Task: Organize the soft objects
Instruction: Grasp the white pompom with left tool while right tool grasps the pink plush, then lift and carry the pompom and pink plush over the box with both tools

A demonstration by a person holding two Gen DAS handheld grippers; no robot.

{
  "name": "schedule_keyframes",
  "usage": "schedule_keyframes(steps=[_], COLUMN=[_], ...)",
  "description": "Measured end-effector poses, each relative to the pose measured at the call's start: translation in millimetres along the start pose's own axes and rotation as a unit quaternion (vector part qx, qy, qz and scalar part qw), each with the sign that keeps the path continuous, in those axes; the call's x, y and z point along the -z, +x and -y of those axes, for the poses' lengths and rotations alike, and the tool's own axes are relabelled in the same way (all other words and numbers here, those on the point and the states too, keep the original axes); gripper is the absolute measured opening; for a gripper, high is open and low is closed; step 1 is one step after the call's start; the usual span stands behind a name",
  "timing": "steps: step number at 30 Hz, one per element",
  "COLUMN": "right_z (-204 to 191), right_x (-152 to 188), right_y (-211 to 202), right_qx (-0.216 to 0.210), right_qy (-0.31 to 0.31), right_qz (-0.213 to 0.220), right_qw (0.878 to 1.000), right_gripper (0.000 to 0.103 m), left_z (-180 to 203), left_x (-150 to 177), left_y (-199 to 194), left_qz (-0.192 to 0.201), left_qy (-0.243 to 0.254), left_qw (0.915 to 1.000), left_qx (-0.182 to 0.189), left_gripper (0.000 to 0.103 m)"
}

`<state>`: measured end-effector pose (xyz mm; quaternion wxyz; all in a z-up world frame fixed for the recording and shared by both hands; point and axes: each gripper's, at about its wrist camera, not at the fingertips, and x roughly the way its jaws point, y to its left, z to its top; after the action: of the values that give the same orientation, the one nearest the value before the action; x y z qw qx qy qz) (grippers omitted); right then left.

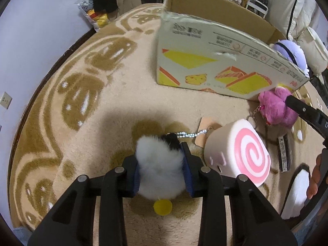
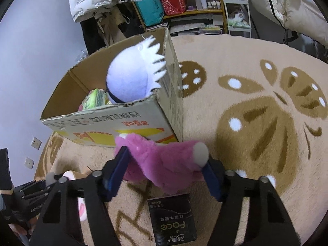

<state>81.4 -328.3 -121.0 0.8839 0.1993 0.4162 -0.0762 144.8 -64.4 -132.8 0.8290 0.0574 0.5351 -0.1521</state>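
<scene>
My left gripper (image 1: 161,160) is shut on a fluffy white plush keychain (image 1: 158,164) with a black top, bead chain and yellow foot, just above the rug. My right gripper (image 2: 166,164) is shut on a pink plush toy (image 2: 164,160), held in front of the open cardboard box (image 2: 106,121); it also shows in the left wrist view (image 1: 274,108). A lavender plush (image 2: 129,78) sticks out of the box corner, with a green item (image 2: 95,99) inside. A white squishy roll with a pink spiral (image 1: 239,153) lies on the rug to the right of the white plush.
A beige rug with brown patterns (image 1: 82,102) covers the floor. A black tissue pack (image 2: 172,219) lies below my right gripper. A brown paper tag (image 1: 207,131) lies by the roll. Shelves and clothes (image 2: 174,4) stand behind the box. A wall (image 1: 30,41) is at the left.
</scene>
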Motion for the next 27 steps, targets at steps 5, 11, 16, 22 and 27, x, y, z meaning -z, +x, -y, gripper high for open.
schedule_keyframes(steps=[5,11,16,22,27], right_z=[-3,-8,-17,-33,-38], right_x=[-2,-2,-1,3,4], right_y=[-6,-9,-16,-26,-42], right_qx=[-0.012,-0.022,-0.023,-0.034,-0.035], right_qy=[-0.007,-0.018,-0.033,-0.063,-0.067], right_qz=[0.008,0.01,0.021,0.023,0.04], right_qw=[1.0,1.0,0.999,0.997,0.996], right_gripper=[0.035,0.028,0.024,0.024,0.024], left_z=[-5,-8,-11,-23,-21], left_x=[-1,0,0,3,9], left_y=[-6,-13,-37,-65,-83], left_qz=[0.01,0.023,0.091,0.116,0.134], left_qy=[-0.008,-0.016,-0.017,-0.045,-0.041], left_qw=[0.9999,0.9994,0.9907,0.9893,0.9876], left_qx=[-0.007,-0.019,-0.099,-0.077,-0.071], left_gripper=[0.032,0.033,0.033,0.033,0.033])
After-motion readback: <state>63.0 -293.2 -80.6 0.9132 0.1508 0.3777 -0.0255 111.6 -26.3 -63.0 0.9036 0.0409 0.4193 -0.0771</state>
